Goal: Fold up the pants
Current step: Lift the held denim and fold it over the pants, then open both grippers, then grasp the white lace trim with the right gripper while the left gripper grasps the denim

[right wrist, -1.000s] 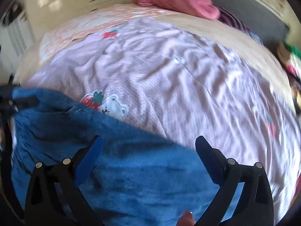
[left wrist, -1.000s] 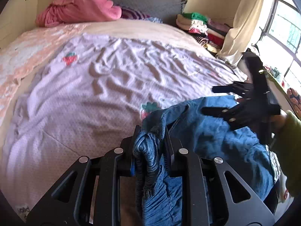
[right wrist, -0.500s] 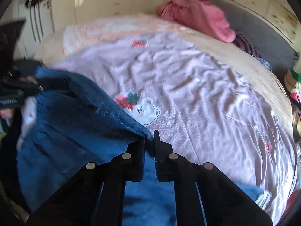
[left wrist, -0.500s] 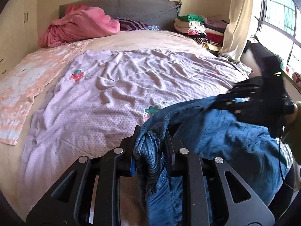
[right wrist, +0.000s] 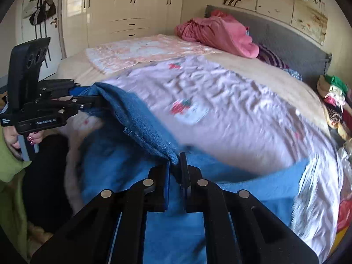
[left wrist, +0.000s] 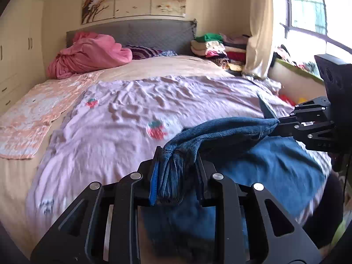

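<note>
Blue denim pants (left wrist: 259,162) hang between both grippers above the near edge of the bed. My left gripper (left wrist: 176,162) is shut on a bunched end of the waistband. My right gripper (right wrist: 175,165) is shut on the other end of the same edge. The waistband (right wrist: 140,127) stretches taut between them, and the legs (right wrist: 198,209) drop below. The right gripper (left wrist: 277,124) shows at the right of the left wrist view, and the left gripper (right wrist: 88,101) at the left of the right wrist view.
A lilac sheet with strawberry prints (left wrist: 154,101) covers the bed. A pink blanket (left wrist: 88,52) lies by the grey headboard (left wrist: 143,33). A stack of folded clothes (left wrist: 215,46) sits at the far right. Wardrobes (right wrist: 123,11) stand on the left wall.
My right gripper was open over the pants a second ago and has shut on the waistband. Both grippers have lifted, and the waistband is pulled straight between them.
</note>
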The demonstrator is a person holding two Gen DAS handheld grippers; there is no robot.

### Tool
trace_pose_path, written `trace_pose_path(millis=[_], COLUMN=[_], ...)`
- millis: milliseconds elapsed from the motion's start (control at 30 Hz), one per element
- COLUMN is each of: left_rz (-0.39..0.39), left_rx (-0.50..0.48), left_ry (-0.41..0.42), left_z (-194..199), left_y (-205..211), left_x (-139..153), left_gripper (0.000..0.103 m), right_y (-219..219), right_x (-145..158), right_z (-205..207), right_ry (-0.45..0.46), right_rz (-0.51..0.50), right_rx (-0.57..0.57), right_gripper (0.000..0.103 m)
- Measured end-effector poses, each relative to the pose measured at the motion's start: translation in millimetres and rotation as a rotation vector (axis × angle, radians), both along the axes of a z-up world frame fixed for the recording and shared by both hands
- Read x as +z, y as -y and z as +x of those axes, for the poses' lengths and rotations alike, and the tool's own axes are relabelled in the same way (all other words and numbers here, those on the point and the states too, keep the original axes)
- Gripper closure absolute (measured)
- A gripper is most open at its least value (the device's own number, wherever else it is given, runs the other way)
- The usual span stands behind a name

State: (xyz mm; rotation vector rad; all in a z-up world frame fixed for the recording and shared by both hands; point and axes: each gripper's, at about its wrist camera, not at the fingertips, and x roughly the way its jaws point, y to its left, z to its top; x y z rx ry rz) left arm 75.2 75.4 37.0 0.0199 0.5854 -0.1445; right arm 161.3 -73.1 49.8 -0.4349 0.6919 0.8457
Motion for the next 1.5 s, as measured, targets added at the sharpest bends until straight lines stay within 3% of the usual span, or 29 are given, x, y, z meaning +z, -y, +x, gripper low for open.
trace_pose_path(millis=[200,433,600,733,833,933,1000,1100,1200,1267,1400,1500], left_rz=[0.016,0.055,0.019,-0.06,-0.057,-0.097,-0.109,-0.13,-0.122,-0.051,0.071,0.061], left_rx=[-0.029,-0.024,-0.012,-0.002,0.036,-0.005,-0.031,-0.092,-0.09,-0.071,-0.07,-0.066], left_ry=[-0.078,-0.203,-0.257,-0.268,-0.216,-0.144,-0.14,-0.176,-0.269,-0.318,-0.305,-0.307], left_z=[-34.8,-49.8,-60.1,-77.4,-89.6,-87.3,-71.2,-41.3,-19.5,-16.3,-28.8,-30.5], left_y=[5.6,3.7,-8.8,-28.8,-34.9,-23.9,-7.8,18.3,31.7,38.9,47.7,46.3], left_x=[-22.8,-55.7,-64.1,-53.5,-28.8,-1.1,3.9,-10.1,-41.1,-63.2,-81.8,-82.8], left_gripper=[0.081,0.076,0.06,0.055,0.055,0.054,0.054,0.054,0.054,0.054,0.056,0.056], right_y=[2.0,-4.4,-5.0,-2.8,-1.0,2.4,6.2,13.0,26.7,36.4,43.5,34.6], right_x=[-37.4,-80.0,-95.5,-94.0,-95.4,-95.7,-95.5,-92.3,-76.9,-61.3,-37.9,-39.1], right_z=[-53.8,-77.4,-79.3,-79.7,-81.2,-80.1,-81.2,-84.2,-89.2,-89.1,-75.6,-57.3], right_ry=[-0.087,-0.184,-0.225,-0.241,-0.243,-0.256,-0.262,-0.273,-0.281,-0.263,-0.206,-0.208], right_rz=[-0.032,-0.041,-0.041,-0.025,-0.019,0.006,0.024,0.04,0.083,0.125,0.168,0.165], right_rx=[0.029,0.004,-0.021,-0.024,-0.026,-0.043,-0.052,-0.06,-0.069,-0.083,-0.131,-0.146], right_gripper=[0.095,0.095,0.092,0.091,0.089,0.088,0.086,0.083,0.075,0.069,0.063,0.061])
